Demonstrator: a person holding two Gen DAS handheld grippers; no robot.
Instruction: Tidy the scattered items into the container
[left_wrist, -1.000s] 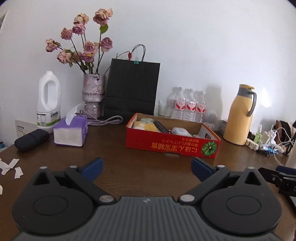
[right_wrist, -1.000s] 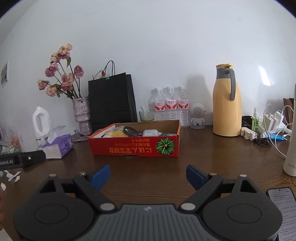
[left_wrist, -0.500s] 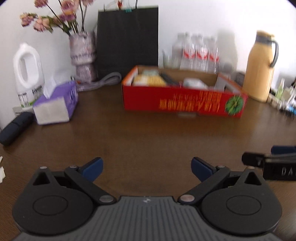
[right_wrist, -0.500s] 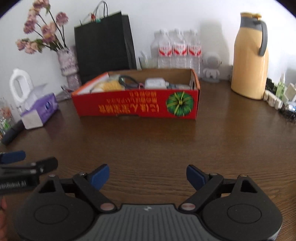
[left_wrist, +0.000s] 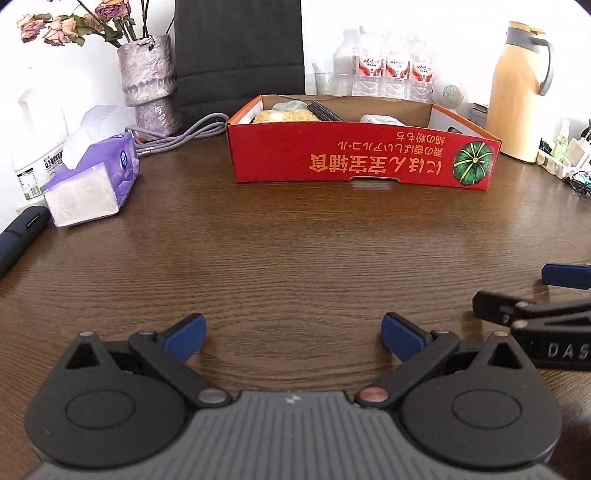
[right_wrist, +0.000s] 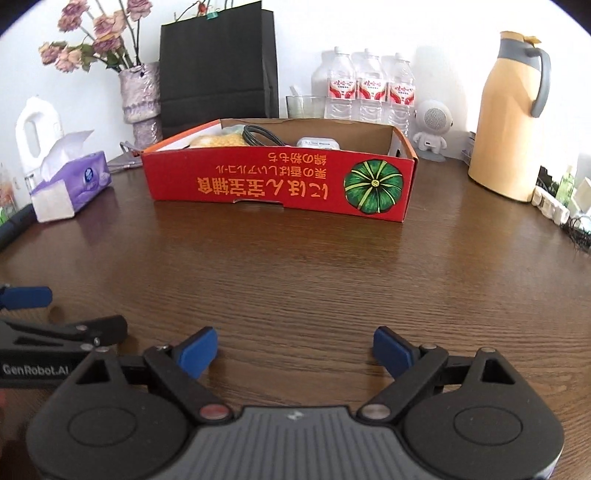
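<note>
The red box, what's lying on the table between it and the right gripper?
Nothing. In the right wrist view, only bare brown table runs from the open right gripper to the red box. The left gripper sits off to the side.

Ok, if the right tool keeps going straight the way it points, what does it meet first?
Probably bare table, then the front wall of the red box. The open right tool holds nothing, and nothing lies between; depth is hard to judge.
</note>
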